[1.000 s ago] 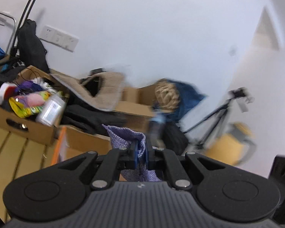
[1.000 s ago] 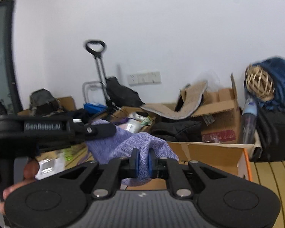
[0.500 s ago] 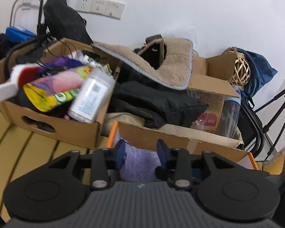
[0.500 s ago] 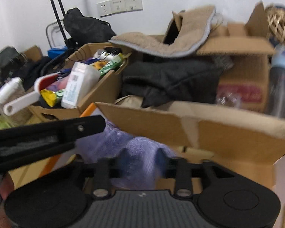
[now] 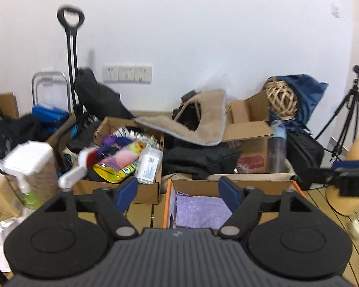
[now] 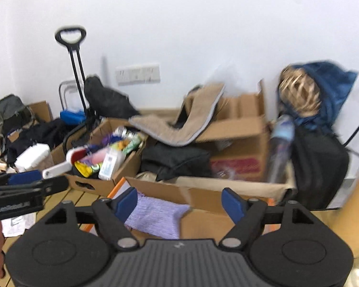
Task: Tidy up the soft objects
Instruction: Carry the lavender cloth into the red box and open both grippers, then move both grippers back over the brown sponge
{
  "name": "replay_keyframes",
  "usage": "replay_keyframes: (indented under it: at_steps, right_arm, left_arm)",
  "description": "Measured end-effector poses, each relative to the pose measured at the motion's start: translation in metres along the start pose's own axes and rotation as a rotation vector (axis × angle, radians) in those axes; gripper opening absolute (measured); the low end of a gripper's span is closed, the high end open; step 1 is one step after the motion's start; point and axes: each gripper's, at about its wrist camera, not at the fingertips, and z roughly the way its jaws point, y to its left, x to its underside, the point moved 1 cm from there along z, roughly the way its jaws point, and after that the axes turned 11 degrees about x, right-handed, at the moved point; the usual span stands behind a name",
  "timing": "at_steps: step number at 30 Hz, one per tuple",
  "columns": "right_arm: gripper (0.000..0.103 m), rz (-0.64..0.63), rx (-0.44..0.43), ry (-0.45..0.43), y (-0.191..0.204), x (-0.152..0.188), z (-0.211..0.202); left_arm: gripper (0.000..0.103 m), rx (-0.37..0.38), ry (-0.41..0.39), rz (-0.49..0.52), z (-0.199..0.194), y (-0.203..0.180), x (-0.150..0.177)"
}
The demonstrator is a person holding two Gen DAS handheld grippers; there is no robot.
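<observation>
Now my left gripper (image 5: 178, 193) and right gripper (image 6: 179, 202) are both opening, nothing between the jaws. Below them the purple cloth (image 5: 199, 209) lies inside the orange-edged box (image 5: 168, 198). I should lift clear without snagging it, then choose from the clutter beyond.

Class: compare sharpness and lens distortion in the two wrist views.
Left wrist view: purple towel fairly crisp, white brush smeared, wall edges bowed by fisheye. Right wrist view: softer overall, wicker ball and bottle streaked by motion blur.
</observation>
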Motion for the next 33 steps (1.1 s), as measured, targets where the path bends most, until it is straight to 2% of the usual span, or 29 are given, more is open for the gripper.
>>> replay_keyframes:
  at_steps: [3,6,8,9,11,13,15,17,18,20,22,24,27,29,31,33]
  right_arm:
    - [0.086,-0.005,0.009,-0.044,-0.016,0.012,-0.052]
    - [0.087,-0.019,-0.007,-0.079,-0.027,0.041,-0.101]
    - [0.087,-0.016,-0.035,-0.102,-0.033,0.064,-0.133]
    - [0.088,-0.015,-0.047,-0.123,-0.035,0.078,-0.151]
    - [0.090,-0.029,-0.048,-0.177,-0.037,0.106,-0.183]
    - [0.090,-0.045,-0.005,-0.240,-0.036,0.137,-0.215]
    - [0.092,-0.085,0.047,-0.313,-0.029,0.173,-0.247]
    - [0.097,-0.113,0.086,-0.350,-0.020,0.207,-0.274]
    - [0.103,-0.143,0.092,-0.362,-0.015,0.225,-0.289]
    - [0.103,-0.171,0.105,-0.379,-0.006,0.261,-0.315]
    - [0.103,-0.254,0.120,-0.419,0.007,0.295,-0.338]
    - [0.103,-0.265,0.160,-0.437,0.019,0.322,-0.351]
    - [0.103,-0.228,0.152,-0.413,0.025,0.351,-0.352]
    - [0.103,-0.187,0.137,-0.374,0.028,0.361,-0.343]
    - [0.103,-0.160,0.117,-0.345,0.031,0.365,-0.334]
    - [0.103,-0.156,0.108,-0.340,0.032,0.368,-0.326]
  left_arm:
    - [0.080,0.014,-0.023,0.029,-0.047,-0.011,0.014]
    - [0.083,0.029,-0.043,0.042,-0.095,-0.019,0.040]
    - [0.088,0.037,-0.077,0.056,-0.127,-0.025,0.060]
    - [0.093,0.039,-0.101,0.067,-0.139,-0.028,0.071]
    - [0.093,0.001,-0.144,0.096,-0.164,-0.034,0.096]
    - [0.094,-0.017,-0.184,0.118,-0.188,-0.040,0.122]
    - [0.097,-0.021,-0.213,0.100,-0.212,-0.042,0.148]
    - [0.099,-0.040,-0.240,0.075,-0.236,-0.046,0.177]
    - [0.099,-0.058,-0.250,0.066,-0.248,-0.048,0.190]
    - [0.103,-0.080,-0.307,0.074,-0.275,-0.053,0.220]
    - [0.103,-0.103,-0.360,0.121,-0.299,-0.059,0.250]
    - [0.103,-0.126,-0.370,0.134,-0.313,-0.063,0.272]
    - [0.103,-0.073,-0.308,0.090,-0.317,-0.060,0.288]
    - [0.103,-0.046,-0.268,0.104,-0.313,-0.062,0.294]
    - [0.103,-0.047,-0.260,0.129,-0.308,-0.064,0.300]
    - [0.103,-0.029,-0.241,0.109,-0.299,-0.063,0.304]
